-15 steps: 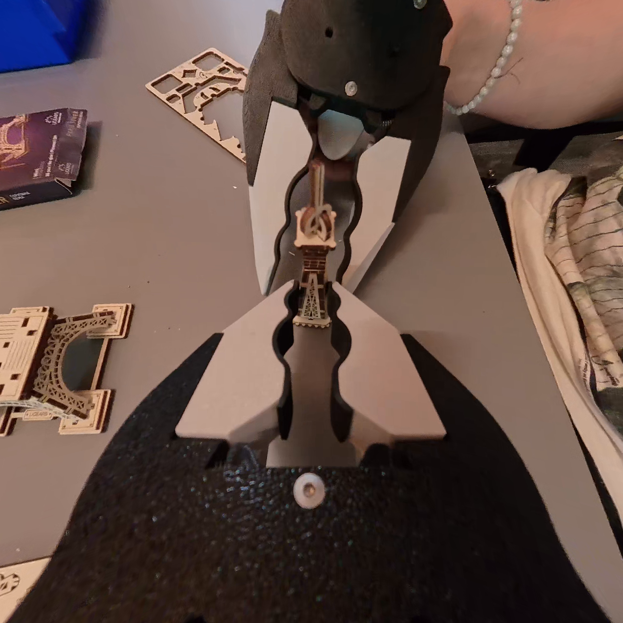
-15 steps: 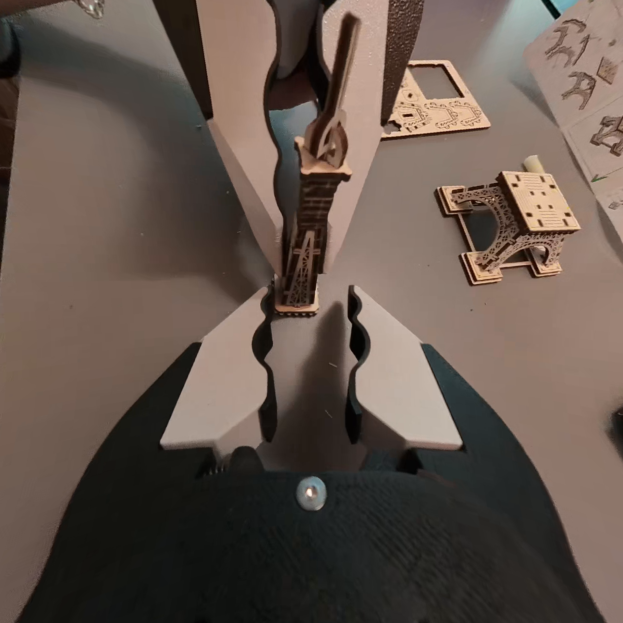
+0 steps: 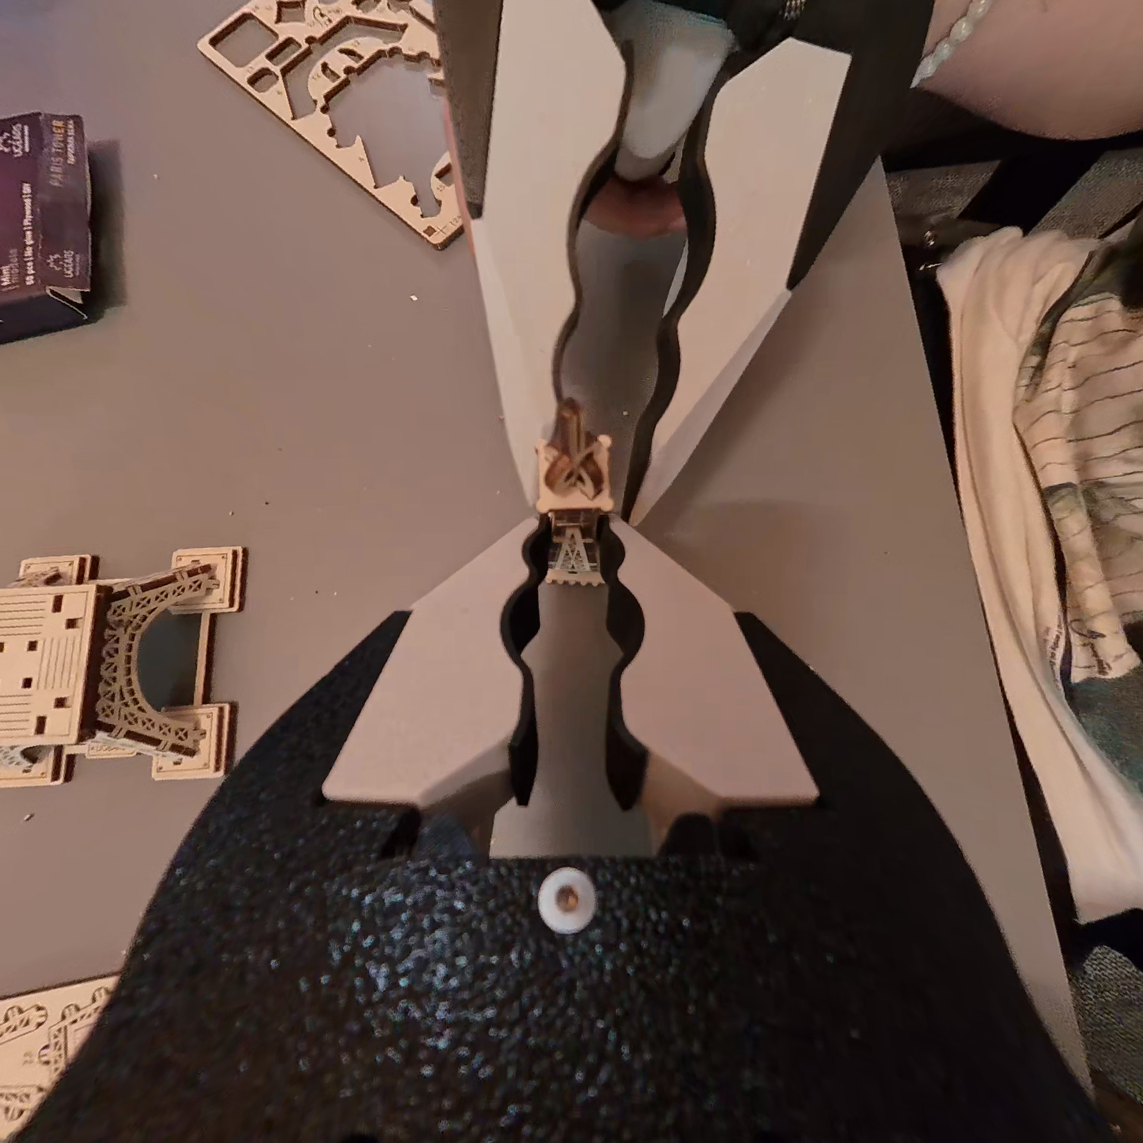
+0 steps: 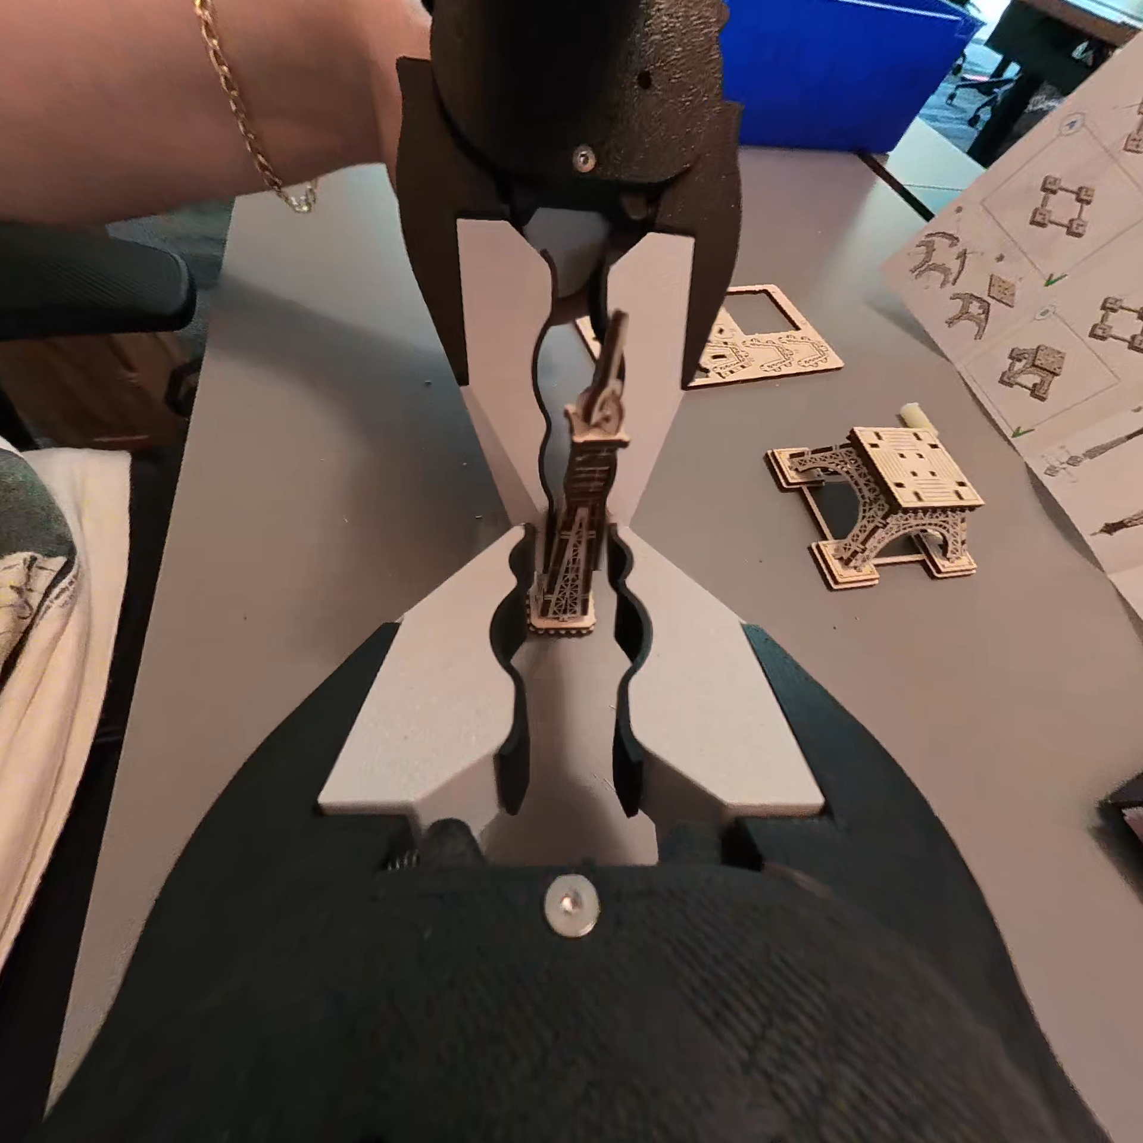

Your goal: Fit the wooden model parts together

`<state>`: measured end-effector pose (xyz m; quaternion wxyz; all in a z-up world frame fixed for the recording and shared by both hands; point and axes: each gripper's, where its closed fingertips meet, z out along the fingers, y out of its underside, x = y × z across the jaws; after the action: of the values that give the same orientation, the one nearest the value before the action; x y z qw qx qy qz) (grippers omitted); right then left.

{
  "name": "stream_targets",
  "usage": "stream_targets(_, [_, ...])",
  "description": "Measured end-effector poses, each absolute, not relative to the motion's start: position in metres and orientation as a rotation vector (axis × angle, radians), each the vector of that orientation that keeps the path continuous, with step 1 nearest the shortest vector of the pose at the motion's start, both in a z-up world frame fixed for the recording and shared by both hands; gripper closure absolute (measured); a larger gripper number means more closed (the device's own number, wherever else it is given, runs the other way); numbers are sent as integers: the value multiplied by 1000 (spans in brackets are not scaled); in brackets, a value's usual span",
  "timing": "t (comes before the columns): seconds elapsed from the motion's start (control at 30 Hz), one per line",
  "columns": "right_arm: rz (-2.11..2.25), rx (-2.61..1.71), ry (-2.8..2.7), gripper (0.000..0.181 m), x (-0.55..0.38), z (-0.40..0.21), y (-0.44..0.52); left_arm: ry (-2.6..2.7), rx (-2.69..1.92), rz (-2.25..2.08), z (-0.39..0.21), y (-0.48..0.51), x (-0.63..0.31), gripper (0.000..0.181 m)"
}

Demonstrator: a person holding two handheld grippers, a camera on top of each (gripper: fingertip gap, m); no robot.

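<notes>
A slim wooden tower spire (image 3: 574, 488) stands between both grippers over the grey table (image 3: 278, 433). My left gripper (image 3: 572, 538) is shut on its lower part. My right gripper (image 4: 569, 538) faces it from the opposite side, its jaws closed against the spire (image 4: 584, 495) just above its foot. Each gripper shows in the other's view, the right one (image 3: 584, 504) and the left one (image 4: 584, 513), tips almost meeting. The arched wooden tower base (image 3: 93, 668) stands apart on the table; in the right wrist view it (image 4: 903, 495) is to the right.
A punched-out part sheet (image 3: 346, 105) and a dark box (image 3: 43, 222) lie beyond. An instruction sheet (image 4: 1051, 309), a small white stick (image 4: 918, 417) and a blue bin (image 4: 835, 74) are on the right. Clothing (image 3: 1051, 556) hangs past the table edge. The grippers are tip to tip, or close to it.
My right gripper's jaws have narrowed from wide open onto the spire. The two grippers have drawn closer, and the left view now looks more steeply down on the spire.
</notes>
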<state>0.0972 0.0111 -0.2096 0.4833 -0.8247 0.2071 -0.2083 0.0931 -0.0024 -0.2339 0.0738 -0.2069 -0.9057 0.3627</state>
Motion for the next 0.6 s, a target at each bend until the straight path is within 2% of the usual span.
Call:
stream_targets(0.17, [-497,-1981,509,171,96,-209,8,-2730,-661,1101,-235,-1,92,166])
stream_targets(0.43, [-499,-1942,504,171,99,-209,8,-2732,-621,1178,-235,4,96,165])
stream_targets(0.6, [-484,-1963,489,171,101,-209,9,-2734,-634,1137,-246,2,97,155])
